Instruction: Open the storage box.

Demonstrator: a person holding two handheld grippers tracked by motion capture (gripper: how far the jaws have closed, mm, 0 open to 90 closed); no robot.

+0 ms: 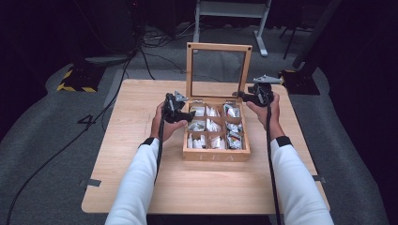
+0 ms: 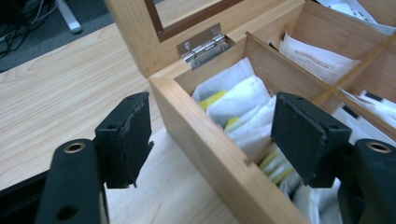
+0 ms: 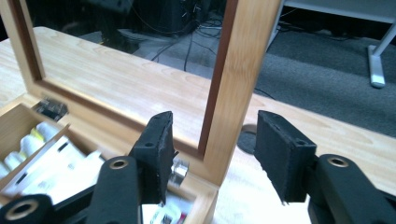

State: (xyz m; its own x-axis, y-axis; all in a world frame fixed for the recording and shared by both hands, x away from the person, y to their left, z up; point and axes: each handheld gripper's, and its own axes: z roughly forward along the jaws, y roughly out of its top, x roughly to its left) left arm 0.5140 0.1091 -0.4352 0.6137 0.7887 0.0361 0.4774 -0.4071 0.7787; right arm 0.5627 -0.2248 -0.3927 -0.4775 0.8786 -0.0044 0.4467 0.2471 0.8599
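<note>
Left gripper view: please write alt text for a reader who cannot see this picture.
The left gripper stands open astride the left wall of a wooden tea box, one jaw outside over the table, the other inside above tea bags; neither pad touches the wood. Behind them, a metal hinge joins the box to its raised lid.

My desk (image 1: 141, 187) is light wood and stands on grey carpet (image 1: 42, 154) in a dark room. Black cables (image 1: 155, 40) snake over the floor behind it, near a white metal frame (image 1: 260, 28) and a base with yellow-black hazard stripes (image 1: 75, 84).
</note>
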